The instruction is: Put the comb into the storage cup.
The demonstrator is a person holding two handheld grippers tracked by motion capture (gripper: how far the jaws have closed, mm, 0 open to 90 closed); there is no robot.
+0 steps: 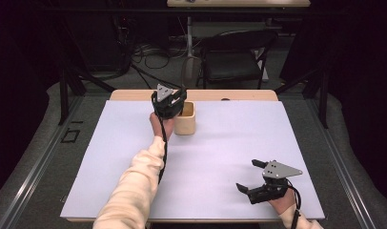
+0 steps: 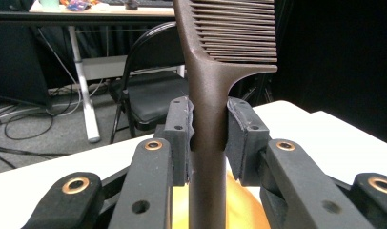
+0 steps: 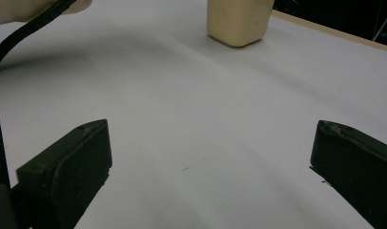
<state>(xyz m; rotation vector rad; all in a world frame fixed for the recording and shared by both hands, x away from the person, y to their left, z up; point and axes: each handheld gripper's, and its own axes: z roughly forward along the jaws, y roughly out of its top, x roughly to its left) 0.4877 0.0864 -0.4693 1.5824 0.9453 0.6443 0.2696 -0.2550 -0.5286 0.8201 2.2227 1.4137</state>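
Left gripper [image 2: 208, 138] clamped brown comb [image 2: 210, 86] by handle, comb upright, teeth at top, held above wooden cup [image 1: 185, 118] at table's [image 1: 229, 143] far side. Right gripper [image 1: 256, 179] gaped wide, empty, rested near table's front right, well apart from cup.

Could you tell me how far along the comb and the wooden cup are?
Done: the left gripper is shut on the comb, gripped by its handle, teeth up. In hand: it holds the comb upright over the wooden cup. Left, apparently: lowering it in and letting go. The right gripper rests open, apart from the cup.
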